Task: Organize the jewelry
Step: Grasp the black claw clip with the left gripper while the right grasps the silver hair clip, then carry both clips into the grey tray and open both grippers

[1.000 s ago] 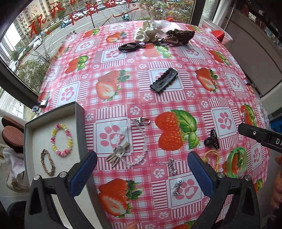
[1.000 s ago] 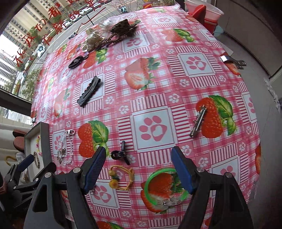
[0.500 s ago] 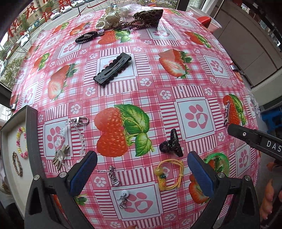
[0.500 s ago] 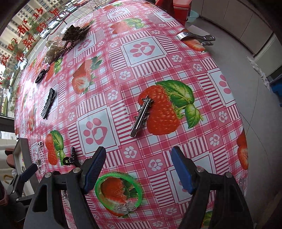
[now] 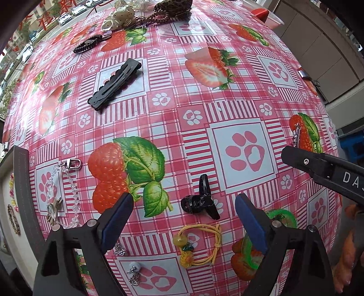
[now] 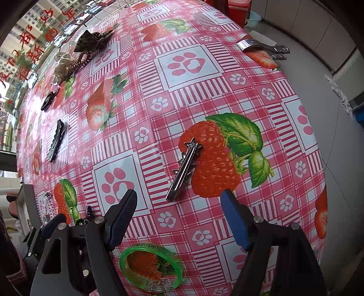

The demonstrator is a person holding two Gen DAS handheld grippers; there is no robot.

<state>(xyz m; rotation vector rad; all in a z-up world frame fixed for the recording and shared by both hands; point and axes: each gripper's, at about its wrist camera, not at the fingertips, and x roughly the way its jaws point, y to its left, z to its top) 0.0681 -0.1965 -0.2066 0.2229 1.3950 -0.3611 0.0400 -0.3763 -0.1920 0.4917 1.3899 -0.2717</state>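
My left gripper is open, its fingers on either side of a small black claw clip, with a yellow hair tie just below. A green bangle lies under its right finger. My right gripper is open and empty, just short of a silver star hair clip; the green bangle lies below it. The grey tray at the left edge holds beaded bracelets. A crystal chain with keys lies beside the tray.
A long black clip, a black braided clip and scrunchies lie farther back on the strawberry tablecloth. Small silver earrings lie near the front. A metal clamp grips the table's right edge.
Both grippers have moved to the right across the table. The left one has closed in on the black claw clip, the right one on the silver star clip. Both stay open.
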